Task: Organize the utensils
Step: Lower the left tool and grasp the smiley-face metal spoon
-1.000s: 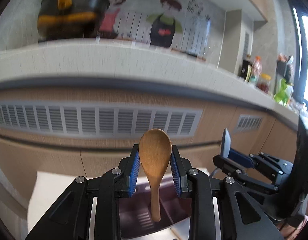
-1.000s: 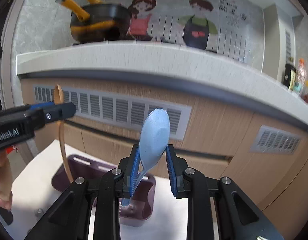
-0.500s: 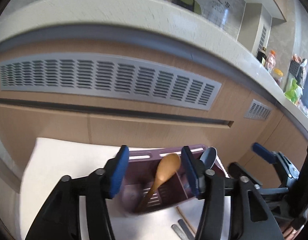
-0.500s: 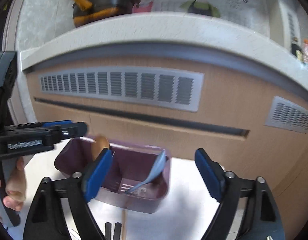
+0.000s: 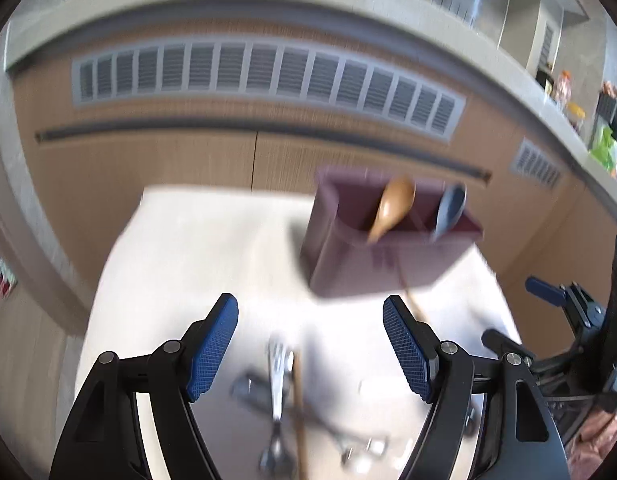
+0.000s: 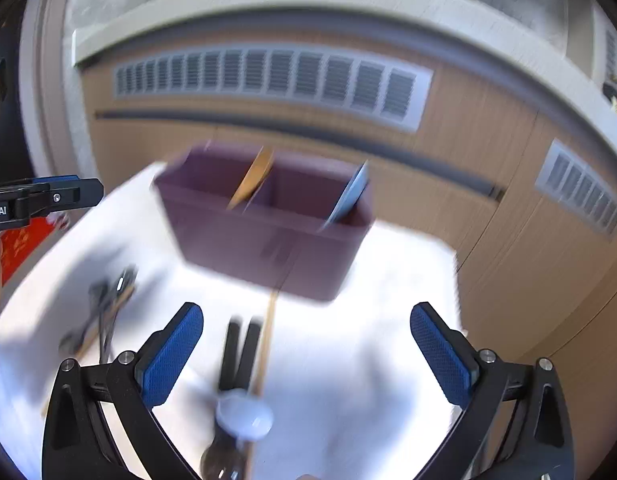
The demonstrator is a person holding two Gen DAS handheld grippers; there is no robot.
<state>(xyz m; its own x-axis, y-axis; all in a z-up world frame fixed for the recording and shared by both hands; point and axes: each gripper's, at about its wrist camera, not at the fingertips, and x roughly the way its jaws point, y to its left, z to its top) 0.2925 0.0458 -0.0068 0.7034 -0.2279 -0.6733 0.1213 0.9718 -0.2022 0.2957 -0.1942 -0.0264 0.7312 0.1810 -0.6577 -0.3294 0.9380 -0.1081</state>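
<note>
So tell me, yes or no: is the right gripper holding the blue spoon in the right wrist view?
No: the right gripper is wide open and empty, and the blue spoon leans inside the purple holder.

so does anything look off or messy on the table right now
Somewhat. The wooden spoon and blue spoon lean tilted in the purple caddy, but loose utensils lie jumbled on the table, unsorted. Motion blur hides finer detail.

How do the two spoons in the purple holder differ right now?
The wooden spoon is tan and leans in the left compartment of the purple holder; the blue spoon is pale blue and leans at the right end. Both stand bowl up, and neither tool holds them.
</note>
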